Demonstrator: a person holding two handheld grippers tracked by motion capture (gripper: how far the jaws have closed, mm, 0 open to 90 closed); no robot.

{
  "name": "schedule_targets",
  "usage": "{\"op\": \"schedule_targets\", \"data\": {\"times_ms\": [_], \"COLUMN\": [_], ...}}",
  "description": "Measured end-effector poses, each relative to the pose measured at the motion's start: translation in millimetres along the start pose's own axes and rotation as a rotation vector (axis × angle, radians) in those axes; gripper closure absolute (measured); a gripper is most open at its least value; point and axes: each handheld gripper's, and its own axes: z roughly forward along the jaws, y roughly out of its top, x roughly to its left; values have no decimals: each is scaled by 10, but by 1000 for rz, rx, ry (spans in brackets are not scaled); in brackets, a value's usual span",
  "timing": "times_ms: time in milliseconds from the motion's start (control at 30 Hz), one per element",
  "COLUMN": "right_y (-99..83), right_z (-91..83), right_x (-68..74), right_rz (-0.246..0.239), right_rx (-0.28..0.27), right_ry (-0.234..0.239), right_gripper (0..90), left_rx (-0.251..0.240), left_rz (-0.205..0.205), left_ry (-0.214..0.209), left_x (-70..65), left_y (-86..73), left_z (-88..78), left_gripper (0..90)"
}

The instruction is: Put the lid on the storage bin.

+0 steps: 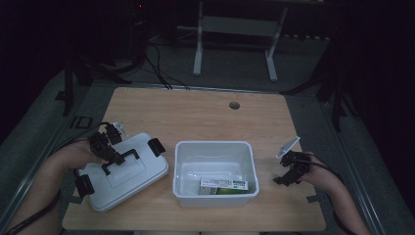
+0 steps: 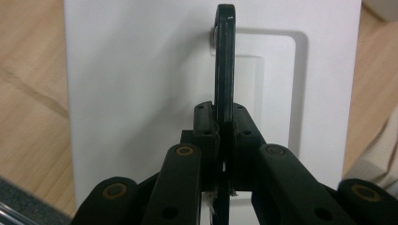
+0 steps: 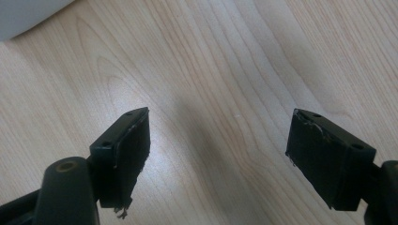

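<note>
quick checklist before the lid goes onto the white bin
1. Left gripper shut on the lid handle: ok.
2. Handle centred between the pads: ok in the left gripper view.
3. White lid clear of the table: cannot tell; it looks tilted beside the bin.
4. White bin open, with only the carton lying low inside: ok.
5. Right gripper open over bare wood, away from the bin: ok.
6. Lid clips swung out: cannot tell.

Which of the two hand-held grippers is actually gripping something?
The left hand-held gripper: its jaws pinch the lid's black handle. The right hand-held gripper gapes open above the table.
</note>
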Motion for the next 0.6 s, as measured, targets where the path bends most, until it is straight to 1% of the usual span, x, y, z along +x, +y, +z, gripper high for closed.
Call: {"op": "schedule_targets", "data": {"times_ms": [133, 267, 300, 367, 433, 467, 533, 600], "right_y": [14, 39, 44, 55, 64, 69, 78, 85], "right_z": [0, 3, 6, 9, 16, 18, 24, 23], "right_x": [5, 21, 27, 34, 44, 50, 64, 77], "right_rz": [4, -5, -5, -7, -9, -12, -17, -16], "right_rx": [-10, -16, -17, -13, -14, -13, -19, -15], "right_ry": [1, -1, 0, -3, 0, -1, 5, 6], "right_gripper": [208, 202, 202, 202, 202, 202, 202, 202], "left_rx": [-23, -35, -44, -80, -117, -128, -136, -128], "left_rz": [17, 47, 57, 76, 86, 95, 122, 143], "left_ry": [7, 12, 6, -17, -24, -22, -14, 0], "left_x": [-86, -185, -204, -232, -273, -304, -369, -441], "left_y": [30, 99, 113, 129, 154, 173, 227, 295], "left_z": [-211, -399, -449, -567, -676, -726, -806, -860], "left_gripper": [838, 838, 838, 838, 838, 838, 838, 838]}}
